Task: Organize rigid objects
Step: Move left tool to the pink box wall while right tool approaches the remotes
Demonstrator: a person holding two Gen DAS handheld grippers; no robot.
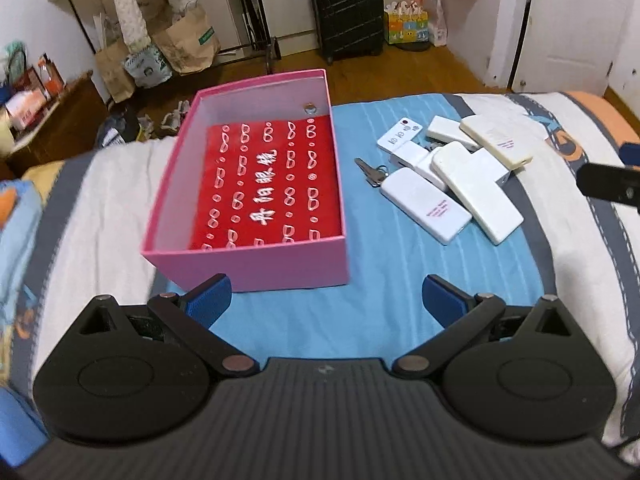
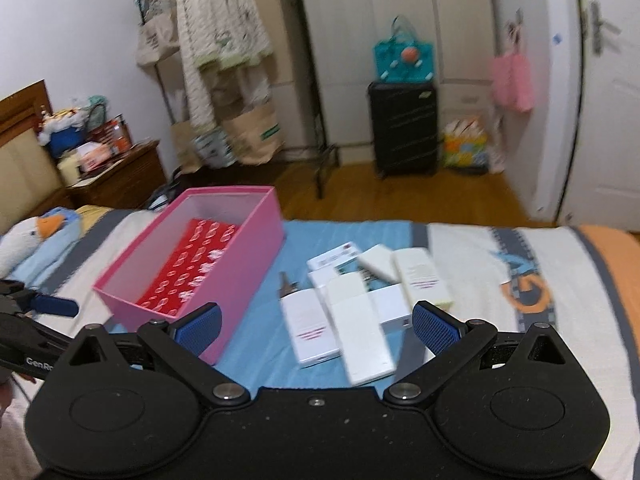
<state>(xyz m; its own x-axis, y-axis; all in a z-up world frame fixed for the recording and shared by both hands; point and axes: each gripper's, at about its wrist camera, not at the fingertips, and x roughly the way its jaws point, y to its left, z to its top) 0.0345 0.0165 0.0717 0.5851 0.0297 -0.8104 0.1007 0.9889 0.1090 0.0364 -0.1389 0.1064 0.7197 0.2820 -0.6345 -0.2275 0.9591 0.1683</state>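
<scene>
While nothing is yet in hand, we hold both tongs above the near edge of the bed (image 1: pixel 400 280), each spread wide and released, gripping and touching nothing. The things to sort lie in a loose pile on the blue sheet: white remotes (image 2: pixel 352 316) and flat white boxes, overlapping one another, with a small key (image 1: pixel 370 172) at the pile's left edge. The pink box (image 1: pixel 248 264) stands open just left of the pile, with only a red printed sheet (image 1: pixel 268 184) on its floor and a small ring (image 1: pixel 310 109) near its far wall.

What the coming move turns on, we judge, is this: the pile sits ahead of the right tongs (image 2: pixel 316 328), almost centred between its blue pads (image 2: pixel 434 326), and the nearest long remote (image 2: pixel 362 340) runs with its long axis near to far, so the span across its narrow width suits that opening. The left tongs (image 1: pixel 326 300) faces the near wall of the pink box, with the pile well off to its right. So the right hand is the nearer one for the first pick.
</scene>
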